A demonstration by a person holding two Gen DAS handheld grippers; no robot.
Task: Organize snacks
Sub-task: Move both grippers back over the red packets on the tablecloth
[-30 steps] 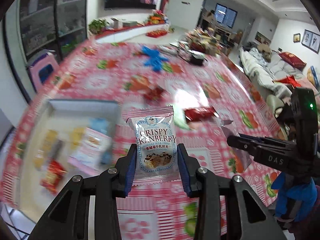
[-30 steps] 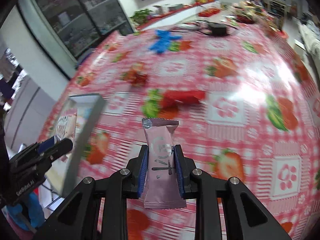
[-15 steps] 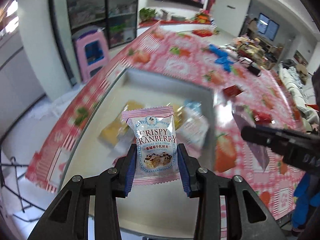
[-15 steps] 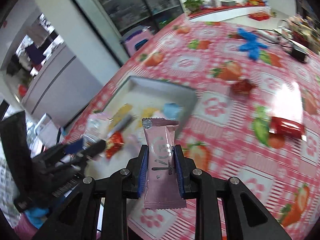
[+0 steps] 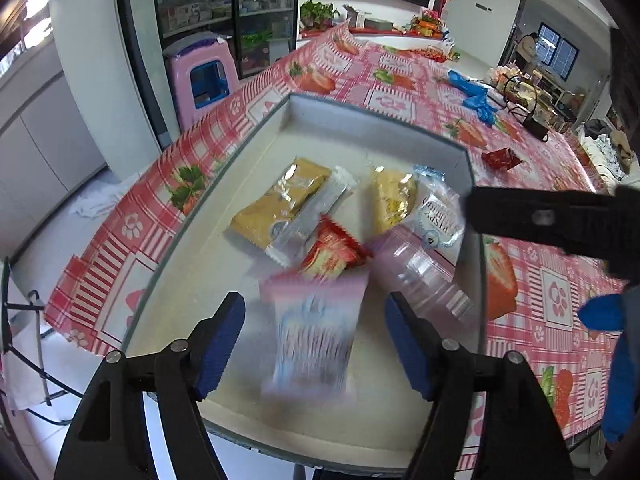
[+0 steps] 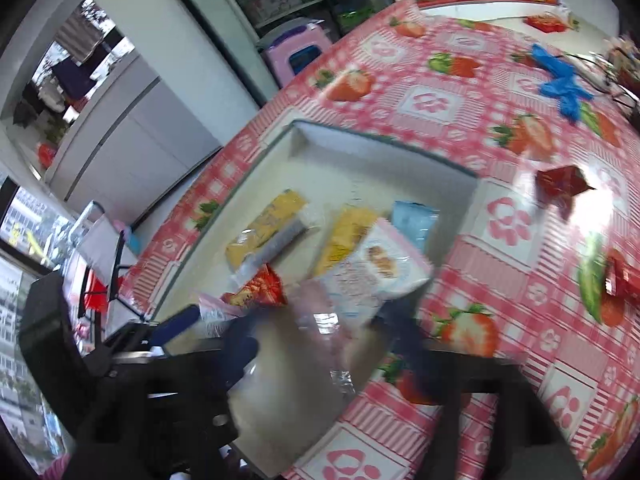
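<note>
Matte black plastic two-finger left gripper with angular arms, round silver screws at the joints and ribbed blue pads on the fingertips; matching black right gripper, heavily blurred, blue pads too; bright blue glove or sleeve at the frame's right edge.

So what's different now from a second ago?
Both grippers swung from the tablecloth over the tray and are opening. The left gripper let go its cranberry packet, the right gripper its pink bar. The snacks already inside stayed put.
</note>
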